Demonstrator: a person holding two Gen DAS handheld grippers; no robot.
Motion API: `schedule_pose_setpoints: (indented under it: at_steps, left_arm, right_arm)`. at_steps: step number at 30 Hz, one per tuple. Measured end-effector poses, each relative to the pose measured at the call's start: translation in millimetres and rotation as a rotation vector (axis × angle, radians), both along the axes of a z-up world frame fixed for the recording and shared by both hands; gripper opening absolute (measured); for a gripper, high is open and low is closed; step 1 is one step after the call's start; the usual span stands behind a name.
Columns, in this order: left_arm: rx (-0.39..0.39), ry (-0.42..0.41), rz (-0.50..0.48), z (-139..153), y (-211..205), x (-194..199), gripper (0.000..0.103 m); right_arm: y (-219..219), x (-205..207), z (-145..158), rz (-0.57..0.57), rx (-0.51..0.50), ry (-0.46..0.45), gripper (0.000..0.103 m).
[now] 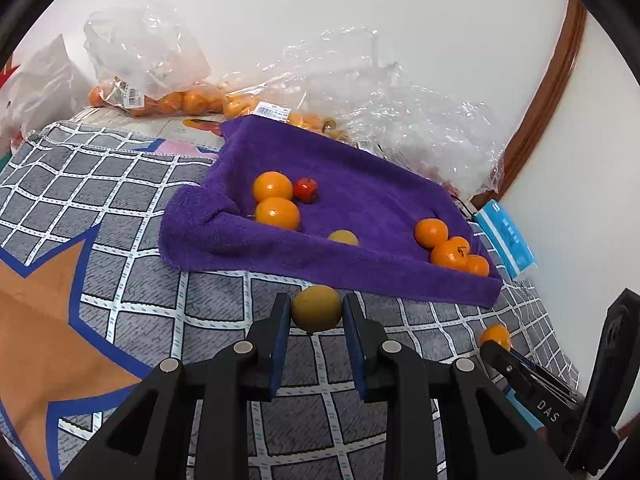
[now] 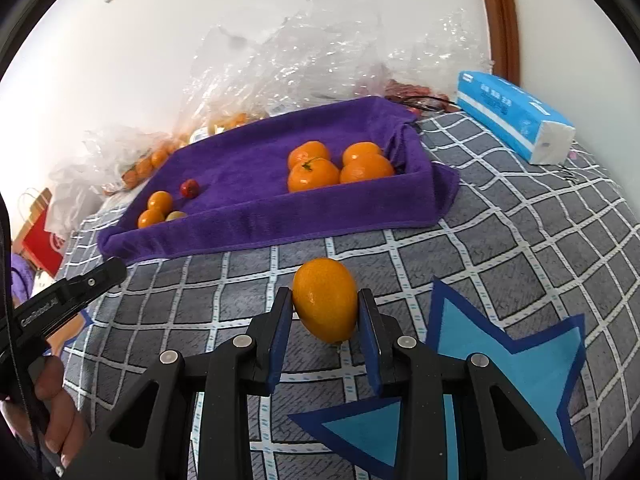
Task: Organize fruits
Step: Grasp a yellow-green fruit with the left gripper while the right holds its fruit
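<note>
Left gripper [image 1: 316,314] clamps a yellow-green fruit [image 1: 316,308] — round, dull-skinned.

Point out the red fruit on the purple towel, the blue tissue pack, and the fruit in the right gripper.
red fruit [image 2: 189,188], right wrist view, centre of its skin.
blue tissue pack [image 2: 508,114], right wrist view, its blue side face.
oval orange fruit [image 2: 325,305], right wrist view, middle of its front.
</note>
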State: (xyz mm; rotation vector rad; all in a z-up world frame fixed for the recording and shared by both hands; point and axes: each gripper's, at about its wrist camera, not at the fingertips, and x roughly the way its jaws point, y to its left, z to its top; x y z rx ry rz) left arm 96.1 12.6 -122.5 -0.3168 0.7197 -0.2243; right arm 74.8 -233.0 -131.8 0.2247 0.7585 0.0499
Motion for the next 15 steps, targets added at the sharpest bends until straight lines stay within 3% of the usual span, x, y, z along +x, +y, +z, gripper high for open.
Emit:
schedule_pose_setpoints:
  at_steps: [15]
  left_arm:
    - [-0.005,-0.008,0.002,2,0,-2,0.025]
  right_arm:
    - [13,-1,6,0.029,0.001,0.008,0.033]
